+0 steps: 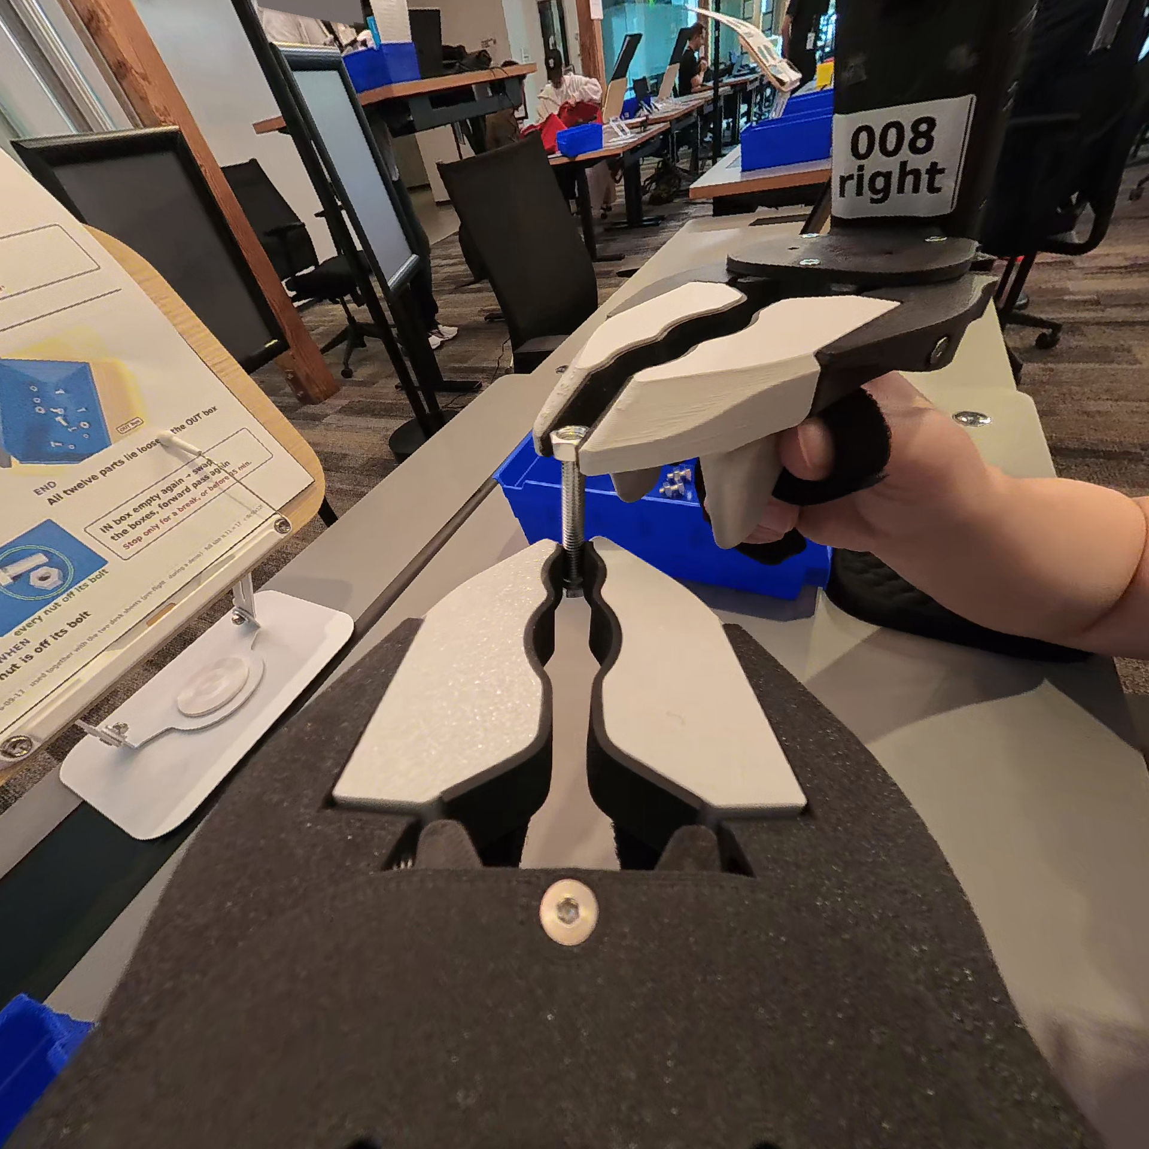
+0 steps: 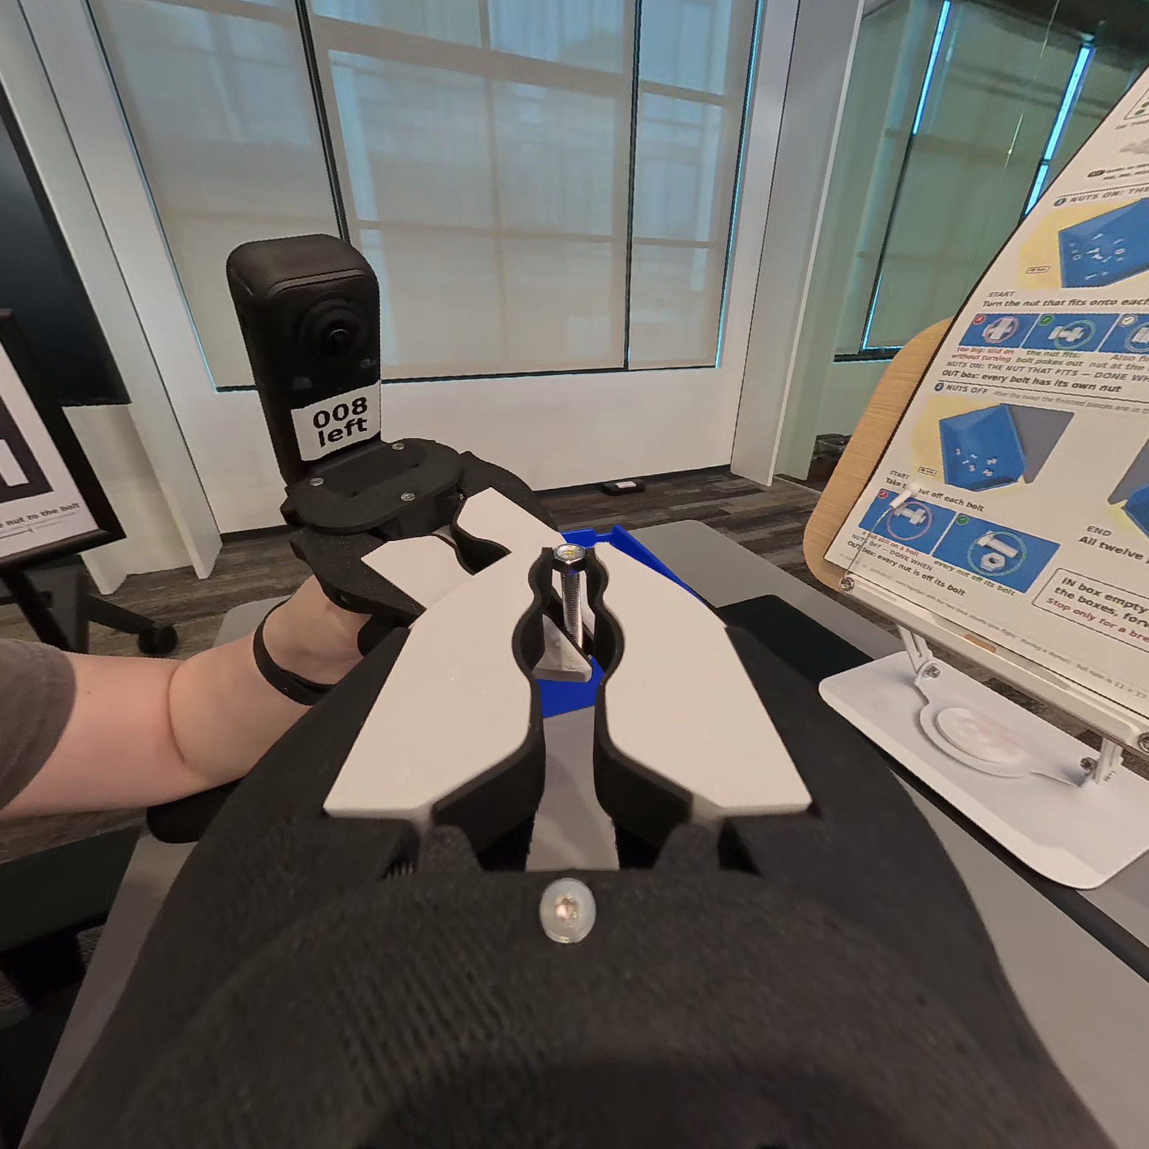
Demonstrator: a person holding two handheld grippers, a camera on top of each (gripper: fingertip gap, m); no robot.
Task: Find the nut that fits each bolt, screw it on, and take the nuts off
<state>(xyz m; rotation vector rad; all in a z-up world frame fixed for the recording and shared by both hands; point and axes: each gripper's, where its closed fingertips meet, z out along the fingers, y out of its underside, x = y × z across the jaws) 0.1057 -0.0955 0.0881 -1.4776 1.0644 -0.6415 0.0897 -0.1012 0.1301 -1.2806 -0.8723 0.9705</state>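
R gripper (image 2: pixel 570 559) is seen clamped on the hex head of a bolt (image 2: pixel 572 606), fingertips together at 12 o'clock in the R wrist view, shank hanging straight down between the fingers. In the L wrist view the same bolt (image 1: pixel 571 510) stands upright at approx 12 o'clock, head pinched from above by the R gripper (image 1: pixel 569 435), lower end pinched by the L gripper (image 1: pixel 573 575); something dark is seen round the shank there, prob. the nut, but too small/hidden to be told for sure. The bolt is thus held at both ends, clear of the table (image 1: pixel 932 746), judged so that one end can be kept fixed while the other is turned; screwing on vs. taking off cannot be told. The R hand (image 1: pixel 901 491) is wrapped round the trigger grip at 3 o'clock, so the clamp is judged to be kept by squeeze. A blue bin (image 1: pixel 671 535) w/ a few loose bolts is placed just behind the grippers, at 1 o'clock, near enough for parts to be picked or dropped. An instruction sheet on a stand (image 1: pixel 124 435) is angled toward the person at 9 o'clock. Main risk judged: bolt tilting or thread jamming if the ends are not kept in line.
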